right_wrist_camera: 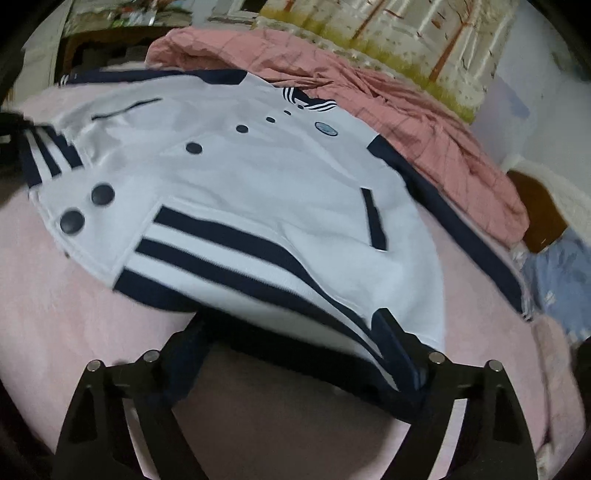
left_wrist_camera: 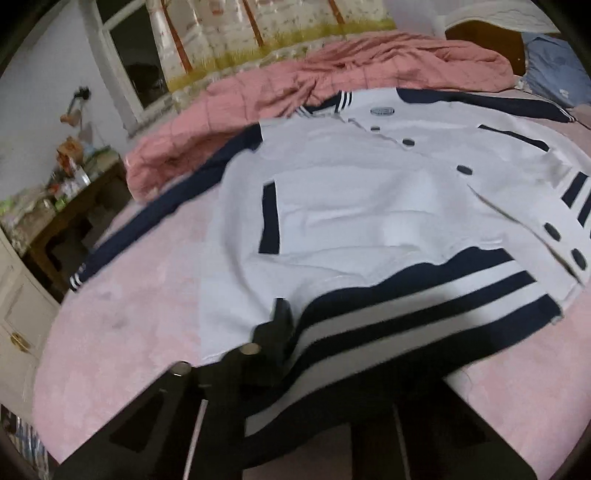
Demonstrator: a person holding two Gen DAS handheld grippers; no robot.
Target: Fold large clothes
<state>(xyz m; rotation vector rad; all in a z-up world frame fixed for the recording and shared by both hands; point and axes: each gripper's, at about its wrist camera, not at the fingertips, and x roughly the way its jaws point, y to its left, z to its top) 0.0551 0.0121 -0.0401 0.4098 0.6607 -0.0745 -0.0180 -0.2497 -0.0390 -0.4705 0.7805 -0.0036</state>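
- A white jacket [left_wrist_camera: 362, 192] with navy sleeves and striped hem is being laid flat, front up, on a pink bed [left_wrist_camera: 129, 325].
- Its striped hem is being pinched by the left gripper [left_wrist_camera: 280, 314], whose jaws are pressed together on the cloth.
- The right gripper [right_wrist_camera: 295, 332] is being held spread wide, the hem's other corner lying between its jaws.
- A rumpled pink quilt [right_wrist_camera: 424, 122] is being left beyond the collar.

A pink bed [left_wrist_camera: 140, 314] fills the view. On its far side lies a crumpled pink quilt [left_wrist_camera: 295, 92]. Beyond the quilt hangs a curtain [left_wrist_camera: 258, 29] with tree trunks. A blue pillow [left_wrist_camera: 557, 70] lies at the bed's head, a cluttered wooden bench [left_wrist_camera: 62, 206] beside the bed.
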